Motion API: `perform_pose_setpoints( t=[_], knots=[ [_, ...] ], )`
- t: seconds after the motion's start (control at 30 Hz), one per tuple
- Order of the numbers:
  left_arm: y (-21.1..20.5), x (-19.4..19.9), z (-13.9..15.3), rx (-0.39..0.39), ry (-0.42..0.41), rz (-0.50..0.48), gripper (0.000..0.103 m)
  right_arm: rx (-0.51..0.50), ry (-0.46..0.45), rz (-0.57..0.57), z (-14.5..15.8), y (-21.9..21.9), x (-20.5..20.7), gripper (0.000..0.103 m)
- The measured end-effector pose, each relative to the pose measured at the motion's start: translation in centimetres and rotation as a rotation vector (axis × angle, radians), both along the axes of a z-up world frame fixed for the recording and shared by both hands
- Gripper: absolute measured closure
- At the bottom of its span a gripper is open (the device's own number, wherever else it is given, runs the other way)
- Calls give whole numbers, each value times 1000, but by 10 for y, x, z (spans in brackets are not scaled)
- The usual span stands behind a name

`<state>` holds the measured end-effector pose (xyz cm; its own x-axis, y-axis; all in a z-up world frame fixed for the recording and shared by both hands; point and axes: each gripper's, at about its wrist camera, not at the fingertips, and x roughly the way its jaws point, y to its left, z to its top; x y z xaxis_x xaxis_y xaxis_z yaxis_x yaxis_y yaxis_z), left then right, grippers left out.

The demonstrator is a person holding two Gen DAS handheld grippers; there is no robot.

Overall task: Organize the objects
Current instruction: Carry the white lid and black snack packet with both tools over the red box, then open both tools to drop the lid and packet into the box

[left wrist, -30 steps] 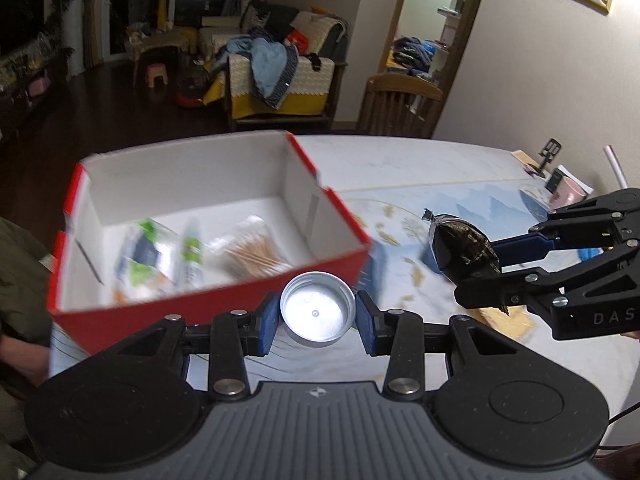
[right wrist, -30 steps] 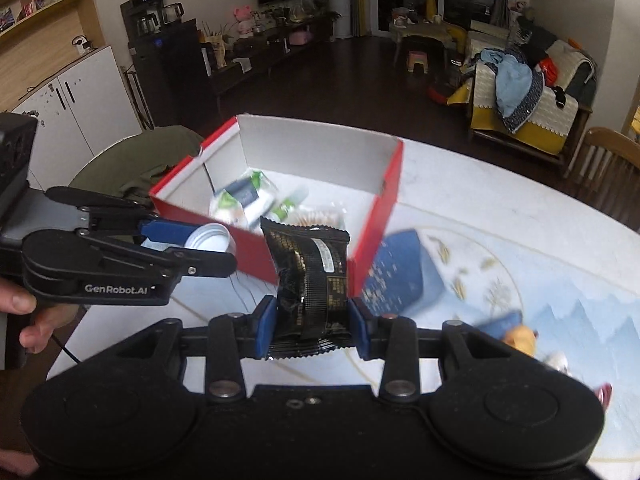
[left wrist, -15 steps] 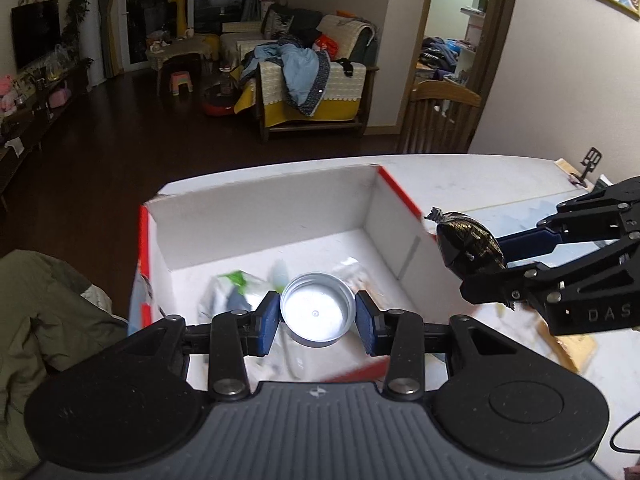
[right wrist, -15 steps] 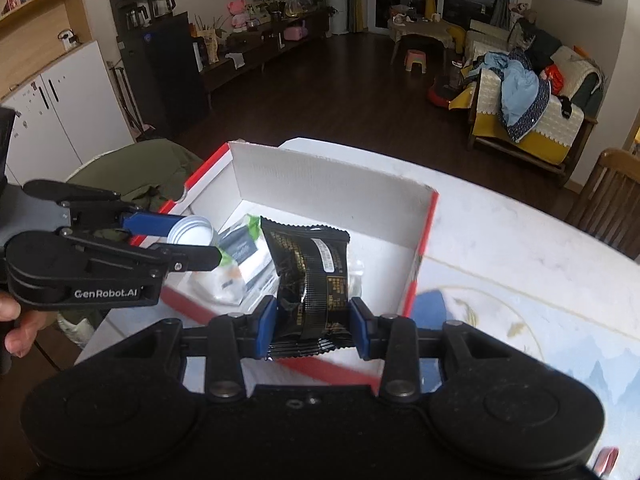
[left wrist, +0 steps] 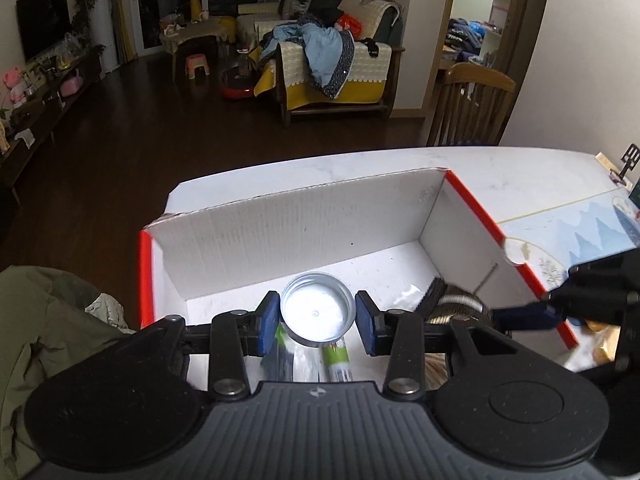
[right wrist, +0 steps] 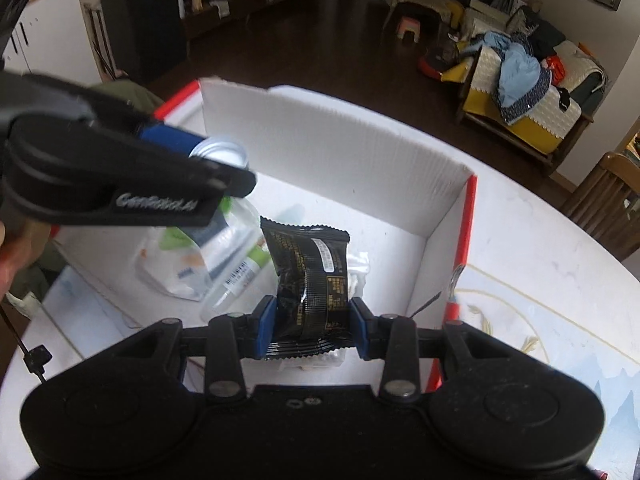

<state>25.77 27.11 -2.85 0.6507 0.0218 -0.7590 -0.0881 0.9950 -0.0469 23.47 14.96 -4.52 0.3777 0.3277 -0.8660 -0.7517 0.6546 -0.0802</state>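
Observation:
A red box with white inner walls (left wrist: 304, 224) (right wrist: 344, 148) stands open on the white table. My left gripper (left wrist: 318, 322) is shut on a round silver metal lid (left wrist: 318, 308), held above the box's floor. In the right wrist view that lid (right wrist: 219, 151) shows at the upper left, between the left gripper's fingers. My right gripper (right wrist: 313, 330) is shut on a black snack packet (right wrist: 310, 276), held upright over the box's right half. From the left wrist view the right gripper (left wrist: 520, 316) reaches in over the red right wall, the packet (left wrist: 452, 304) partly hidden.
On the box floor lie a clear plastic bag with green-labelled tubes (right wrist: 200, 256) and a small clear packet (right wrist: 356, 272). A blue-patterned mat (left wrist: 580, 232) covers the table right of the box. A wooden chair (left wrist: 472, 104) stands beyond the table. Olive cloth (left wrist: 48, 320) lies left.
Both grippers have moved forward and down from outside the box's near side to above its inside, each still holding its object. The box now fills more of both views.

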Motion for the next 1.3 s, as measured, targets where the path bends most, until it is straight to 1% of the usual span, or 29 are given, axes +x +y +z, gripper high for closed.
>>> perform_pose_setpoints(
  t=[0.2,0.37,0.67,0.73,0.83,0.9,1.0,1.1,1.17,1.23,1.3],
  knots=[
    [-5,19,-21,17,50,-16,64,-46,13,-18,-18,11,5,65],
    [-6,33,-34,3,107,-17,64,-51,33,-23,-27,11,5,65],
    [-8,45,-54,-8,240,-50,64,-32,77,-57,-28,9,11,62],
    [-8,46,-59,-13,268,-49,64,-27,76,-58,-26,8,11,62],
    [-10,48,-64,0,294,-47,64,-24,71,-51,-23,6,9,62],
    [-9,48,-65,-4,302,-47,64,-20,64,-47,-21,6,8,60],
    [-8,48,-65,-8,315,-32,63,-2,69,-44,-15,3,8,52],
    [-7,44,-63,-19,305,-16,59,3,53,-42,-10,1,7,44],
    [-6,42,-58,-26,281,-10,48,9,51,-38,-7,-1,7,44],
    [-6,38,-54,-26,256,-8,41,18,47,-41,-4,-4,7,43],
    [-7,36,-49,-24,242,-4,40,32,46,-46,1,-7,6,42]
  ],
)
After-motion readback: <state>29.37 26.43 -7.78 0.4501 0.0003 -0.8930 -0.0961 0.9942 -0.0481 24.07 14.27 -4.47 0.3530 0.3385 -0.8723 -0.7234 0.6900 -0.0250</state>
